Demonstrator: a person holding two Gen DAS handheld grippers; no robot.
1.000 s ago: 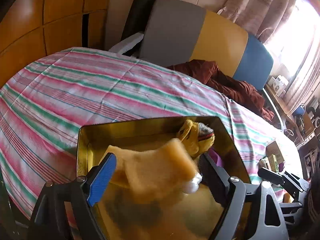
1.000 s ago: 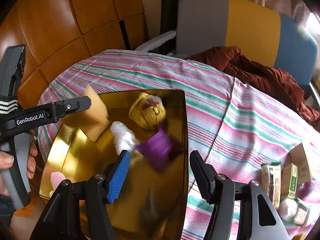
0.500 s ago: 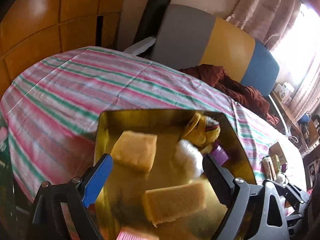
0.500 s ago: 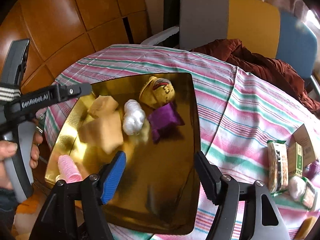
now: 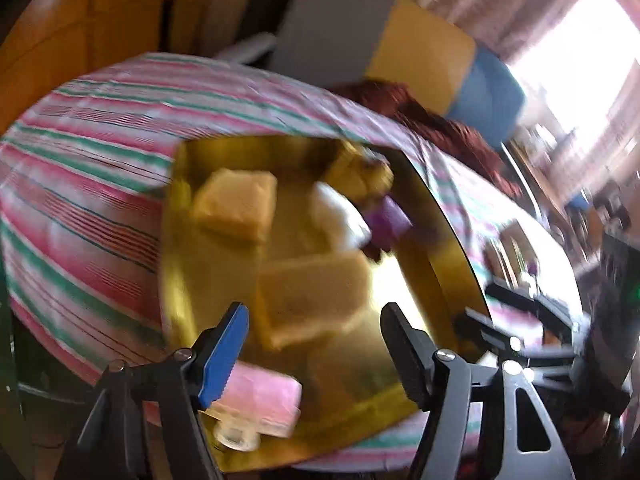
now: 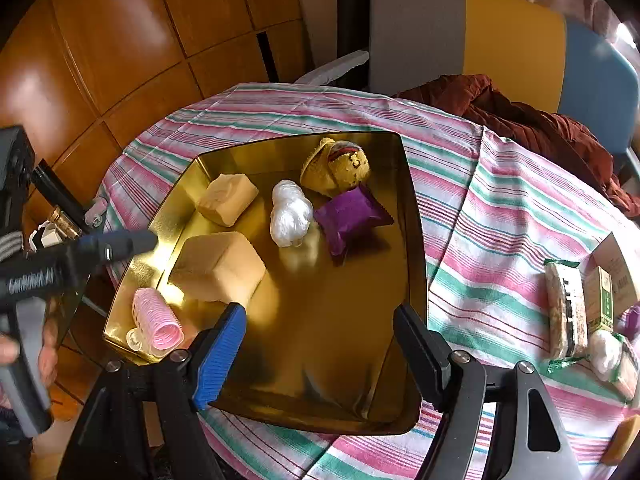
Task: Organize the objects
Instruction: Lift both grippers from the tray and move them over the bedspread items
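Right wrist view: the worktop (image 6: 460, 208) carries the gold tray (image 6: 344, 344), which holds two yellow sponges, a plush toy (image 6: 336, 166), a purple pouch (image 6: 350, 216), a white bundle (image 6: 290, 214) and a pink roller (image 6: 154, 320). Loose packets (image 6: 566, 308) lie right of the tray, nearer the right tool (image 6: 318, 350). Both tools, left tool (image 5: 314, 340) included, stand wide and empty.

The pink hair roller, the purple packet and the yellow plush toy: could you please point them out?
pink hair roller (image 6: 157, 320), right wrist view, ribbed side.
purple packet (image 6: 349, 213), right wrist view, centre.
yellow plush toy (image 6: 340, 166), right wrist view, face.
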